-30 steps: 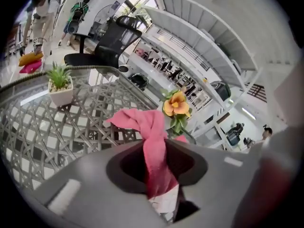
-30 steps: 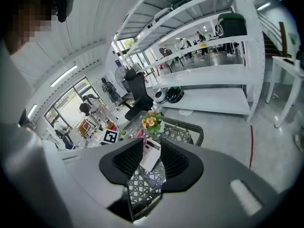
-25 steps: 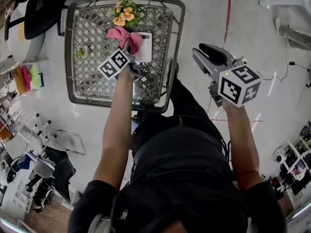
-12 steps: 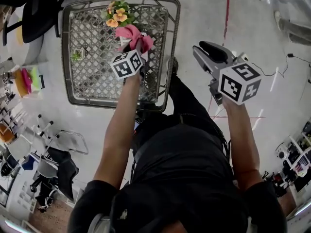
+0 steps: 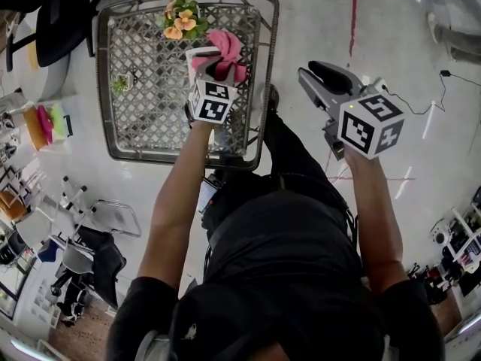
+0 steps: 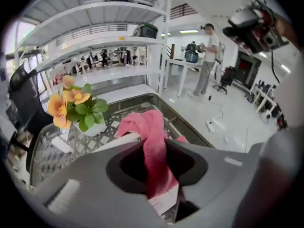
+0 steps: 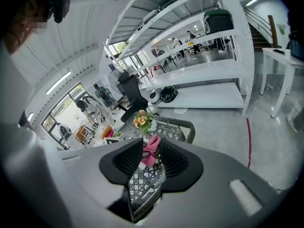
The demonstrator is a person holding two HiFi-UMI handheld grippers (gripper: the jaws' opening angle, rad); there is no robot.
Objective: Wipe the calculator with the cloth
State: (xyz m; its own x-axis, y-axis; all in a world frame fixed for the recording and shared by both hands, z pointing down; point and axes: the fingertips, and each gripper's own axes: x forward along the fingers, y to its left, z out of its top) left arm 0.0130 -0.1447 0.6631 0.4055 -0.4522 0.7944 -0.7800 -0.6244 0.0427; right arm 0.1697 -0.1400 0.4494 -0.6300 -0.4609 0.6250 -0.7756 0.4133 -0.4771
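Observation:
The pink cloth (image 5: 224,53) hangs pinched in my left gripper (image 5: 217,72), which is shut on it over the mesh table (image 5: 105,89). The white calculator (image 5: 200,53) lies under the cloth, its edge showing at the cloth's left. In the left gripper view the cloth (image 6: 154,141) drapes down through the gripper (image 6: 159,175) onto the calculator (image 6: 166,201). My right gripper (image 5: 325,81) is held off the table's right side over the floor. A narrow gap shows between its jaws with nothing in it; through the gripper (image 7: 151,156) I see the cloth (image 7: 152,148) far off.
A pot of orange flowers (image 5: 181,18) stands at the table's far edge, close to the cloth. A small green thing (image 5: 122,83) sits at the table's left. Chairs (image 5: 83,239) stand at the left. A red line (image 5: 352,17) runs along the floor.
My left gripper has slid to the right across the calculator with the cloth and has rolled about its own axis. The right gripper has stayed in place.

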